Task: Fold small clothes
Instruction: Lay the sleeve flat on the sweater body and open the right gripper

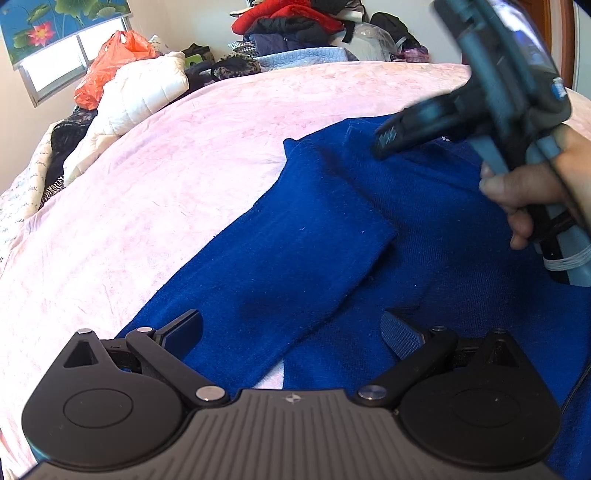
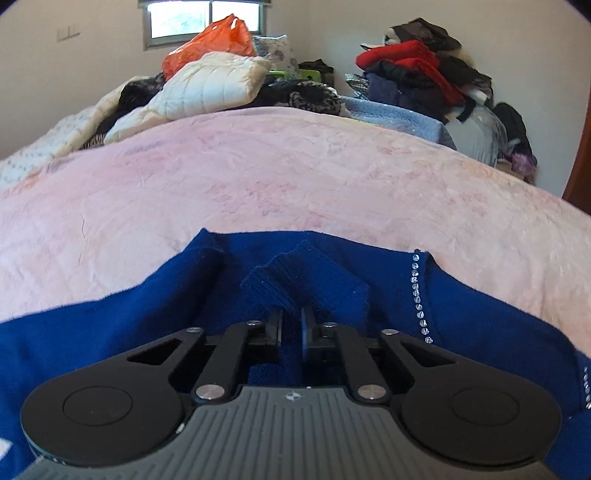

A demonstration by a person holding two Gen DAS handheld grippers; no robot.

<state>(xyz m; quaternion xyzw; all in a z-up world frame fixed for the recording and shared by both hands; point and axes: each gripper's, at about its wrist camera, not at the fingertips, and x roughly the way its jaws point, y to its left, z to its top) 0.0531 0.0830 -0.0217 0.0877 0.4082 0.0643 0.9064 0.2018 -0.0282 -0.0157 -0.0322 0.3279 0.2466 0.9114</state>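
A dark blue sweater (image 1: 424,266) lies on the pink blanket (image 1: 166,184), with one sleeve (image 1: 306,251) folded across its body. My left gripper (image 1: 291,332) hovers open over the lower end of that sleeve, its pads apart with nothing pinched between them. The right gripper (image 1: 384,142), blurred and held by a hand (image 1: 524,192), reaches onto the sweater's far part. In the right wrist view my right gripper (image 2: 291,326) is shut on a raised ribbed cuff (image 2: 295,280) of the blue sweater (image 2: 110,321). A line of rhinestones (image 2: 419,291) runs along the sweater to the right.
Behind the pink blanket (image 2: 258,177) are a white quilted jacket (image 2: 210,85), an orange plastic bag (image 2: 214,40) and a pile of red and dark clothes (image 2: 417,70). A light blue towel (image 2: 391,110) lies at the bed's far right. A window (image 2: 203,18) is in the back wall.
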